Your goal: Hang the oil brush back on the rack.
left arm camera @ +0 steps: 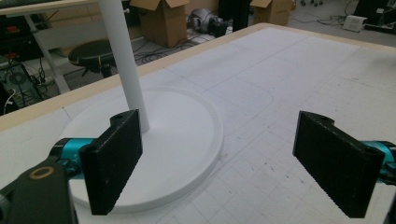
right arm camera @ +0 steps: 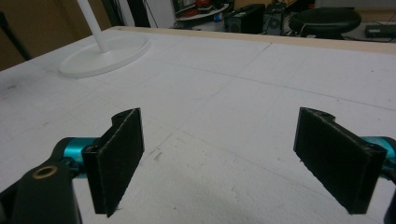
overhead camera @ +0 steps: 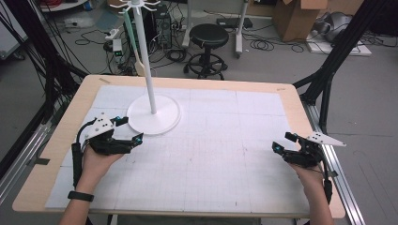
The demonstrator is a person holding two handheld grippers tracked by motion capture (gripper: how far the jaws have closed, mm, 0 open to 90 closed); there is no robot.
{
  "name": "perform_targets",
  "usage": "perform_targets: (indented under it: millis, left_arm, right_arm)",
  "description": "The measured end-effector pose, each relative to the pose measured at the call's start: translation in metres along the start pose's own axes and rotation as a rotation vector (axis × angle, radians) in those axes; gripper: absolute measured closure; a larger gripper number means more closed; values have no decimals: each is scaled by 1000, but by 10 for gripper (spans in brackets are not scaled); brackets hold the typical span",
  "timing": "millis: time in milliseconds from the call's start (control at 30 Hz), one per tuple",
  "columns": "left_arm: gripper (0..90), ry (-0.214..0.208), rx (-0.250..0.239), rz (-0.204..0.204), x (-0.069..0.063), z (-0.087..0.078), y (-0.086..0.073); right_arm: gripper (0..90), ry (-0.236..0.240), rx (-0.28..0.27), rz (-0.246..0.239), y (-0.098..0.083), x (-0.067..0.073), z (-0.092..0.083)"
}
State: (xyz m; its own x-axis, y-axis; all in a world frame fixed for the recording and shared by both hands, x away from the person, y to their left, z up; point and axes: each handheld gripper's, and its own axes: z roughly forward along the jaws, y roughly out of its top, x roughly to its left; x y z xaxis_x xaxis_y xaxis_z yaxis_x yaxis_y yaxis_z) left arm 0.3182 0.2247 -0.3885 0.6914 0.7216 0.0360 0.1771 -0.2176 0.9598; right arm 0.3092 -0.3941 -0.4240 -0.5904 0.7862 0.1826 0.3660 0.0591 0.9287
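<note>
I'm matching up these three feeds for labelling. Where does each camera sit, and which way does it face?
High view: above the person's side, facing forward and down on the table; both forearms, left gripper, right gripper.
Left gripper view: rides the left gripper, faces the white stand.
Right gripper view: rides the right gripper, facing across the table.
All share the stand.

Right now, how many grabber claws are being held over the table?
2. The left gripper is near the table's left side, beside the white stand. The right gripper is near the right edge. Both are open and hold nothing.
</note>
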Motion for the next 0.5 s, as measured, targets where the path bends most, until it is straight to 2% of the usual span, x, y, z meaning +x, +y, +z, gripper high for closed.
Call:
perform_targets:
  millis: [500]
  left_arm:
    - [165, -3, -3, -11, 2, 1, 0]
  right_arm:
    - [154, -6, 2, 0, -1, 1, -1]
